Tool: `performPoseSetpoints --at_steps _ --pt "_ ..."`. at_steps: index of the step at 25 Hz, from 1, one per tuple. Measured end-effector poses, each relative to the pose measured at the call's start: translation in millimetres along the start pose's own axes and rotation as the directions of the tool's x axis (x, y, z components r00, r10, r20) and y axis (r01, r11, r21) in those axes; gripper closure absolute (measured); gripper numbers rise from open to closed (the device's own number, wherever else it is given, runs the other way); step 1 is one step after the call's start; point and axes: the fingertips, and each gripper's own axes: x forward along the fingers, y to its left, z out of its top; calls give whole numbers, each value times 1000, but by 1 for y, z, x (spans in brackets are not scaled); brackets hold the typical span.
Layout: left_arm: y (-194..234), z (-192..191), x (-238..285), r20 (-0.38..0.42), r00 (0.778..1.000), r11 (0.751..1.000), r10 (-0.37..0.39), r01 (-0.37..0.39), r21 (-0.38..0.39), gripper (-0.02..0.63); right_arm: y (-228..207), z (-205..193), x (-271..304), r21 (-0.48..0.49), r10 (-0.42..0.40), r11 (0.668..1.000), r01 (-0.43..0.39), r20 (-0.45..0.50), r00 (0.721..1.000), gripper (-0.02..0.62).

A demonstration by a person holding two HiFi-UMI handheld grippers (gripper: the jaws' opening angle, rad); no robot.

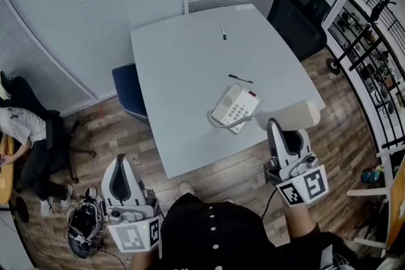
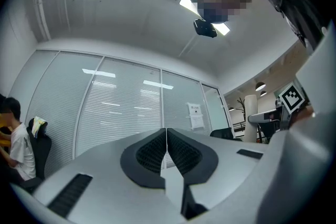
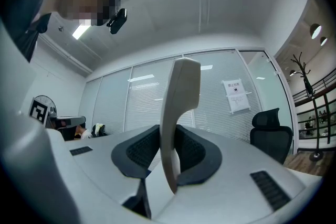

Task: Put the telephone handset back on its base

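holding the handset (image 1: 290, 116) clamped in my right gripper (image 1: 277, 133) at the table's (image 1: 183, 73) near edge, its length lying crosswise, i see the base (image 1: 235, 107) just left of it, with my shut, empty left gripper (image 1: 124, 190) well farther away.

I log the handset (image 3: 178, 107) as smooth cream plastic with low sheen, and the phone base (image 1: 235, 107) likewise. On the jaws, the pads (image 3: 137, 150) look ribbed, matt black. The tabletop (image 1: 183, 66) is smooth, pale and matt; the floor (image 1: 107, 129) is satin wood planks.
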Motion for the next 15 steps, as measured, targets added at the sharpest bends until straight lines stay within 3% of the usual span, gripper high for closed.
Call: performPoseSetpoints --at_steps 7,15 --pt "37 -11 22 -2 1000 1000 -13 13 -8 586 16 -8 37 -7 -17 1000 17 -1 1000 488" --pt "57 -27 52 -10 995 995 -97 97 -38 586 36 -19 62 -5 -50 999 50 -27 998 488"
